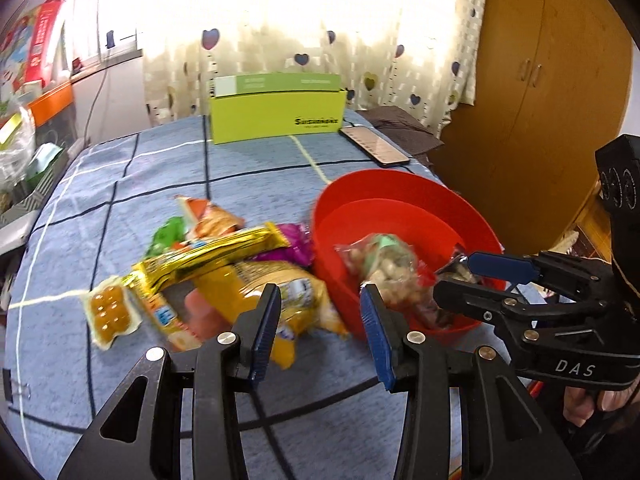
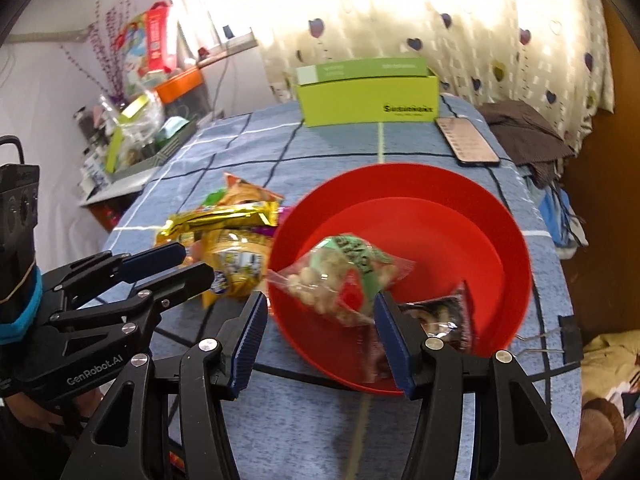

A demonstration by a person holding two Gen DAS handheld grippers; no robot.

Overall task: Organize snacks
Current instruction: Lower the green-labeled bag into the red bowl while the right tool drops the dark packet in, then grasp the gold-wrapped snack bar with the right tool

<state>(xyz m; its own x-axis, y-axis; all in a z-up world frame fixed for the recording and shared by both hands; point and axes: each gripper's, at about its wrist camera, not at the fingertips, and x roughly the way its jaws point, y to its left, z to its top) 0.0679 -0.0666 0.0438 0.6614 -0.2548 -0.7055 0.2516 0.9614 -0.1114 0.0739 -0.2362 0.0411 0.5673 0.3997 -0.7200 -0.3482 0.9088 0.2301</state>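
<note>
**Both grippers open over the snacks and the red bowl**

Nearest in the left wrist view, the left gripper (image 1: 320,320) has its two blue-padded fingers spread wide apart and holds nothing. It hangs over the near edge of the snack pile (image 1: 224,276), between the pile and the red bowl (image 1: 404,200). The right gripper (image 2: 320,332) is also spread wide and empty; it stands at the near rim of the bowl, one finger outside the rim and the other over the inside.

In the bowl lie two packets: a clear bag of nuts (image 2: 340,280) and, closer to the near right wall, a dark packet (image 2: 444,316). The pile of loose packets, among them a long gold wrapper (image 1: 212,256) and a small packet of yellow balls (image 1: 110,312), rests on the blue checked cloth (image 1: 120,184) just left of the bowl.

Farther back stand a green box (image 1: 276,114) and, beside it, a phone (image 1: 374,146) lying flat. Behind them hangs a curtain with hearts (image 1: 320,20).
</note>
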